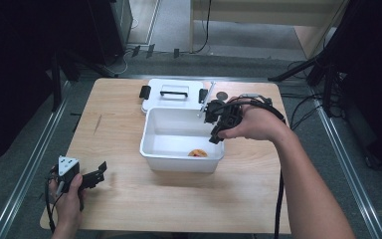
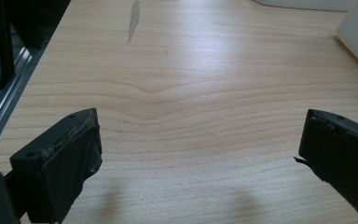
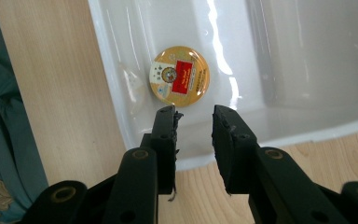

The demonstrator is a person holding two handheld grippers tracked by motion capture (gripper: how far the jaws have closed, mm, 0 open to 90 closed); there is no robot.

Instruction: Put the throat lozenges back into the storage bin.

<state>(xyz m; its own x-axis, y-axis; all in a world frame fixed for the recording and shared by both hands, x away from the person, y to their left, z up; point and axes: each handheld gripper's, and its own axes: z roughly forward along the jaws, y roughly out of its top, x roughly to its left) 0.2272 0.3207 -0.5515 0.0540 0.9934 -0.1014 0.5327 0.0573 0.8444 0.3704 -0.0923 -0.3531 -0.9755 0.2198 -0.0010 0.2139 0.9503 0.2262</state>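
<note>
1. Here we hold the right gripper over the white bin, jaws nearly together, empty.
2. The badge lies flat inside it.
3. Our left gripper rests wide open on the table.

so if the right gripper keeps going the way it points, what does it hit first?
Probably the near wall of the white bin, just short of the round tin; the right gripper holds nothing, and depth is unclear.

1. White plastic bin, glossy inside.
2. Round gold tin, red label panel and a small white patch on top.
3. White lid with black clasps.
4. Pale wood-grain table.
5. Black right gripper and left gripper.
</note>
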